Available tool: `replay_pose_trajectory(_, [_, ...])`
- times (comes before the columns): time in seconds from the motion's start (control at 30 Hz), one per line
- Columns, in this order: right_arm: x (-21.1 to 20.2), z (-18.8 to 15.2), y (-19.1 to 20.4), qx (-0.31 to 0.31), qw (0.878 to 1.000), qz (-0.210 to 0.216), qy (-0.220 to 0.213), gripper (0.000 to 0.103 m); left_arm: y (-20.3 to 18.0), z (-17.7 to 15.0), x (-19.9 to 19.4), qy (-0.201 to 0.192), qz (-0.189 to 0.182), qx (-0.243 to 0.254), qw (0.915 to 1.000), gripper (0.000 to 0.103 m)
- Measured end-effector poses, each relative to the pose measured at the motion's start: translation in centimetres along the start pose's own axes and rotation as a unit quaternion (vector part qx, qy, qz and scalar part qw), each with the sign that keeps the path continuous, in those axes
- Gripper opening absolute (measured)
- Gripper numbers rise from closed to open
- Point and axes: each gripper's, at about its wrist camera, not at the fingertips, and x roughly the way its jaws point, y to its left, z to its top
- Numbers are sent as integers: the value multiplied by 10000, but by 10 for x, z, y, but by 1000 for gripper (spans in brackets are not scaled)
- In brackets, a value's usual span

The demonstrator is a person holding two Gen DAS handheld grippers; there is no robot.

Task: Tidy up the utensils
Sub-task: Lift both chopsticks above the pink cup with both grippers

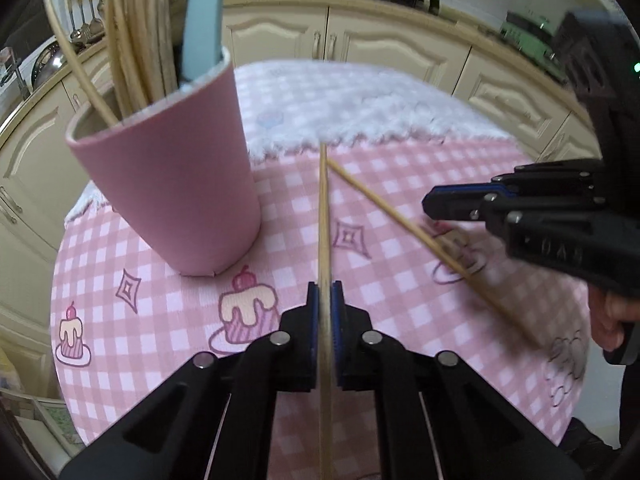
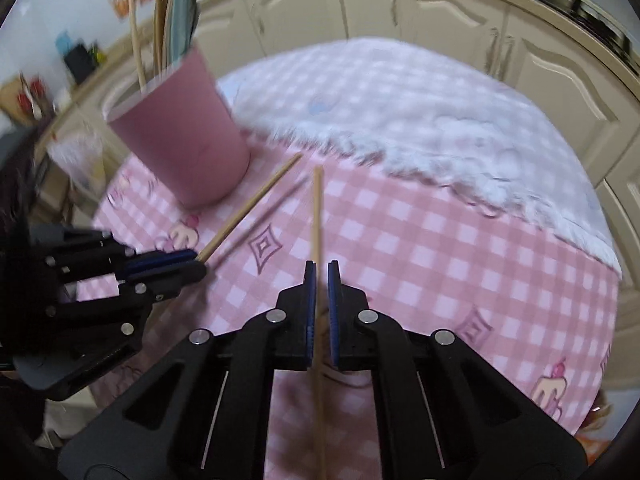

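Note:
A pink cup [image 1: 176, 184] stands on the pink checked tablecloth [image 1: 400, 300] and holds several wooden chopsticks [image 1: 132, 36] and a light blue utensil [image 1: 204, 20]. My left gripper [image 1: 325, 292] is shut on a wooden chopstick [image 1: 323, 216] that points forward, right of the cup. My right gripper [image 2: 321, 270] is shut on a second chopstick [image 2: 317, 216]. In the left wrist view that second chopstick [image 1: 420, 236] lies slanted below the right gripper [image 1: 430, 202]. In the right wrist view the left gripper [image 2: 198, 262] holds its chopstick [image 2: 252, 204] toward the cup [image 2: 184, 140].
A white fluffy cloth [image 1: 360, 108] covers the far half of the round table. Cream kitchen cabinets [image 1: 360, 36] stand behind. Hanging ladles [image 1: 86, 12] and a metal lid are at the far left.

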Motion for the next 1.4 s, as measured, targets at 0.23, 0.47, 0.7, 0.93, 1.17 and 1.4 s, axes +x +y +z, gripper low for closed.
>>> replay_pose_trajectory(0.23, [-13, 4, -12, 190, 9998, 32, -28, 7, 6, 3, -19, -308, -7, -199, 9993, 6])
replay_pose_trajectory(0.47, [21, 5, 8, -208, 9978, -222, 595, 33, 10, -6, -24, -311, 85, -190, 9993, 6])
replay_pose_trajectory(0.7, [34, 3, 28, -775, 9924, -711, 644, 6, 9, -8, -39, -533, 120, -114, 9984, 6])
replay_pose_trajectory(0.93, [4, 2, 5, -209, 9997, 44, 108, 5, 8, -10, -67, -1054, 70, -73, 9944, 6])
replay_pose_trajectory(1.17, [-45, 13, -19, 446, 9921, 728, -914, 5, 13, -8, -111, -2003, 23, -131, 9796, 6])
replay_pose_trajectory(1.4, [-84, 37, -10, 357, 9779, 1016, -1793, 5, 32, 9, -144, -2708, 167, -435, 9615, 6])
